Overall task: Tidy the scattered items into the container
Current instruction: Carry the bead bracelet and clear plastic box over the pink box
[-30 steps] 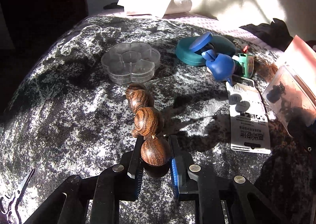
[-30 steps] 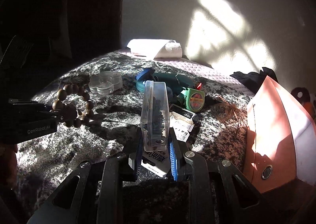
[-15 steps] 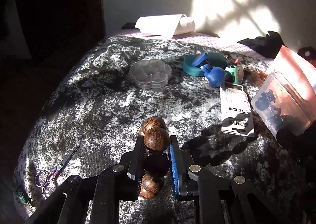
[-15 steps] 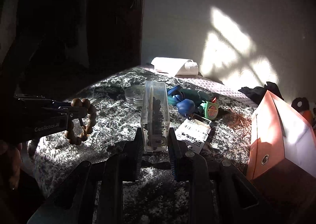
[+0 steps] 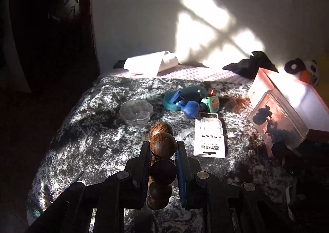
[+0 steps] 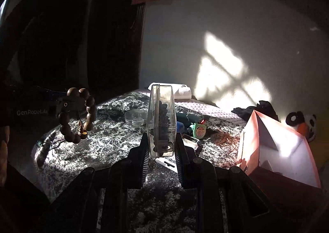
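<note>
My left gripper [image 5: 162,159] is shut on a wooden bead bracelet [image 5: 163,145] and holds it above the bed; the bracelet also hangs at the left of the right wrist view [image 6: 78,115]. My right gripper [image 6: 161,146] is shut on a clear plastic case [image 6: 161,118] with dark pieces inside, held upright on its edge above the bed; it also shows in the left wrist view [image 5: 277,122]. An open pink-and-white box [image 6: 275,146] stands at the right, also seen in the left wrist view [image 5: 296,97].
On the grey patterned bedspread [image 5: 98,142] lie a clear flower-shaped box [image 5: 136,112], a teal case [image 5: 185,97], a blue bulb [image 5: 191,108], a green tape measure [image 5: 212,104], a battery card [image 5: 209,140] and small scissors [image 5: 67,186]. A panda toy [image 5: 302,70] sits behind the box.
Both grippers have risen well above the bed with their loads. The bracelet was lifted off the bedspread and now hangs free. The clear case stays upright in the right gripper.
</note>
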`<state>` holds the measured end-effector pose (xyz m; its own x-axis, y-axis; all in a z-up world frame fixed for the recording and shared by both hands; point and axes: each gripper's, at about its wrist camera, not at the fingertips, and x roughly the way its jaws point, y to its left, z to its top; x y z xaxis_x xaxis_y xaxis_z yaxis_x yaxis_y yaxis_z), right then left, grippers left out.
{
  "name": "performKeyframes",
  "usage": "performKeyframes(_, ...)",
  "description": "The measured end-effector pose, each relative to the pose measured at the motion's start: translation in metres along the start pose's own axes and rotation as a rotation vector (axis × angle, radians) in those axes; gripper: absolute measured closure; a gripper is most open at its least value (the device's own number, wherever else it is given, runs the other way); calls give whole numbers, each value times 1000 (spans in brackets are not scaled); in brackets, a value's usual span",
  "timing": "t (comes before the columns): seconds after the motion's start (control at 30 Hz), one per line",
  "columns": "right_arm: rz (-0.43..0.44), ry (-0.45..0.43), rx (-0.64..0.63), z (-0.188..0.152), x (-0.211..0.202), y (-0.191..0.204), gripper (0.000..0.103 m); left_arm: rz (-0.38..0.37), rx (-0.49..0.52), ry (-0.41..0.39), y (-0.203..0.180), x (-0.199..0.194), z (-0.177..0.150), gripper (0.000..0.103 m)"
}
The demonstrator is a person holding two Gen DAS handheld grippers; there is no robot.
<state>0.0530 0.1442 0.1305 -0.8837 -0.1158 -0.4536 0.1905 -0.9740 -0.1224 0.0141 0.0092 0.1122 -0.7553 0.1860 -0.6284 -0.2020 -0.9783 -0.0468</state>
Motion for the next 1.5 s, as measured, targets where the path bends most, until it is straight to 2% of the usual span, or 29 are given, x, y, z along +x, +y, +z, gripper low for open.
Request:
performKeyframes(0.2, -77, -50, 55, 0, -37, -43, 79, -63, 74, -48, -57, -16, 23, 85)
performKeyframes(0.57, -278, -133, 208, -7, -100, -155, 79, -221, 221, -112, -194, -24, 65, 85)
performKeyframes(0.77, -386, -150, 291, -18, -123, -221, 79, -294, 283, -114, -263, -9, 79, 85)
performKeyframes(0.97, -488, -145, 342, -28, -133, -283, 79, -342, 306, -76, -312, 29, 83, 85)
performKeyframes(1.17, -537, -111, 407, -41, -116, -331, 79, -363, 325, -29, -346, 74, 88, 85)
performKeyframes(1.5, -543, 47, 394, -53, -25, -371, 79, -330, 354, 43, -376, 153, 89, 85)
